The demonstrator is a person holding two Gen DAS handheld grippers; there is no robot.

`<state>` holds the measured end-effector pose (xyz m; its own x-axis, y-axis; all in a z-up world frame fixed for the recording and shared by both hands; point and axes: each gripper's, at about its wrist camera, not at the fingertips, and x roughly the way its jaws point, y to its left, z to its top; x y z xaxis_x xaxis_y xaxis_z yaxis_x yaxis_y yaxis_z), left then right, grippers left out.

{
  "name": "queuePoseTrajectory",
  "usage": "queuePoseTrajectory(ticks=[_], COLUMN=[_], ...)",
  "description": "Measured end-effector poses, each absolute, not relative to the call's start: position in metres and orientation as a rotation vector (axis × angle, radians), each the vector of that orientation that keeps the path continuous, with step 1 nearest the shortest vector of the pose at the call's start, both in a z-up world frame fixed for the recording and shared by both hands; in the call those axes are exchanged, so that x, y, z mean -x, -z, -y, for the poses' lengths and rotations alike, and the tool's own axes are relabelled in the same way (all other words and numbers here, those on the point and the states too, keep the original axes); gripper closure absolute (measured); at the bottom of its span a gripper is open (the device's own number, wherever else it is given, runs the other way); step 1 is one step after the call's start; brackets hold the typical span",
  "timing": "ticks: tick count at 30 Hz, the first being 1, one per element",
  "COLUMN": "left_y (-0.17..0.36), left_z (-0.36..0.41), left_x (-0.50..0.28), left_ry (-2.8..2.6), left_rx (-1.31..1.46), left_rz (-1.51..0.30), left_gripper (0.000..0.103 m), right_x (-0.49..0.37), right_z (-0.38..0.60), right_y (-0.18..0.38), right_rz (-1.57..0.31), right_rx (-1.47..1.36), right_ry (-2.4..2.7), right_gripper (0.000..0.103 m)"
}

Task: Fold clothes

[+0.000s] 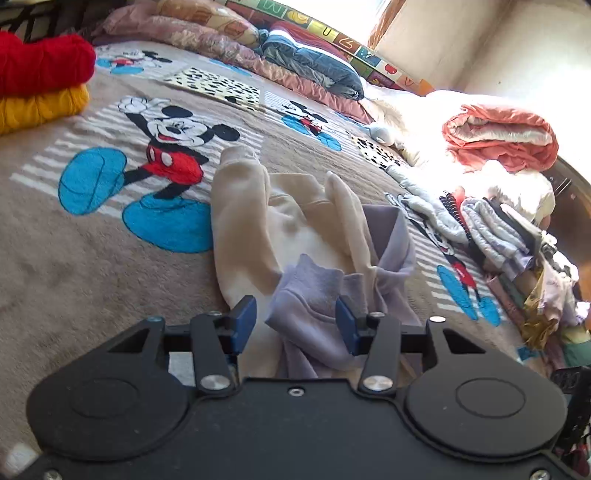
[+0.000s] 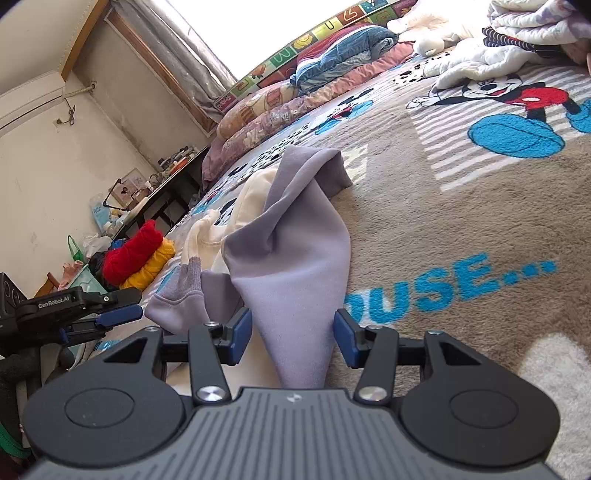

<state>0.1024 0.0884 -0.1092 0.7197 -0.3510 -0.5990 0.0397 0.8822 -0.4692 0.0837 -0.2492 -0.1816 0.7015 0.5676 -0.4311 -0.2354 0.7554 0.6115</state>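
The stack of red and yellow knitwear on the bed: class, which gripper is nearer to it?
Left. The left gripper sits on the side of the lilac-and-cream garment facing the red and yellow stack; the right gripper is farther along the garment's hem.

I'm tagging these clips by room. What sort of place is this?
Most likely a home bedroom. The clothes lie on a bed under a cartoon-mouse blanket, pillows line its far side below a curtained window, and a cluttered side table stands beside it.

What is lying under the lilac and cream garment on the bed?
The cartoon-mouse blanket lies under the garment, its prints showing all around. Whatever print or item sits directly beneath is covered.
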Motion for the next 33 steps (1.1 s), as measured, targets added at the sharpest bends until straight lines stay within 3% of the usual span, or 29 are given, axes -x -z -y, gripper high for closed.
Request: queuePoseTrajectory(ticks=[3,5,6,14,33], left_y=[0.121,0.126,0.126,0.097,0.118], left_z=[-0.083,-0.081,-0.08,-0.136,-0.257], left_x=[-0.108,-0.11,-0.11,-0.091,-0.024], left_ry=[0.2,0.197,0.191,0.098,-0.324], left_rx=[0.502,0.538,0.546,0.536,0.87], left_rz=[-0.769,-0.737,-0.713,-0.589,-0.444], left_gripper=[0.062,0.081,0.098,0.1,0.1], right_x=[-0.09,-0.093,-0.094,-0.1,-0.097], right_z=[0.239,0.233,0.231,0.234,0.235], right_y=[0.184,0.187,0.188,0.188,0.191], right_rz=[-0.669,-0.677,-0.678,-0.68,-0.677], right_rx=[-0.523,-0.503,-0.496,-0.532,-0.542], right_ry=[-0.489,-0.49,-0.488,-0.466,-0.433], right_gripper=[0.052,0.052,0.052,0.053,0.052])
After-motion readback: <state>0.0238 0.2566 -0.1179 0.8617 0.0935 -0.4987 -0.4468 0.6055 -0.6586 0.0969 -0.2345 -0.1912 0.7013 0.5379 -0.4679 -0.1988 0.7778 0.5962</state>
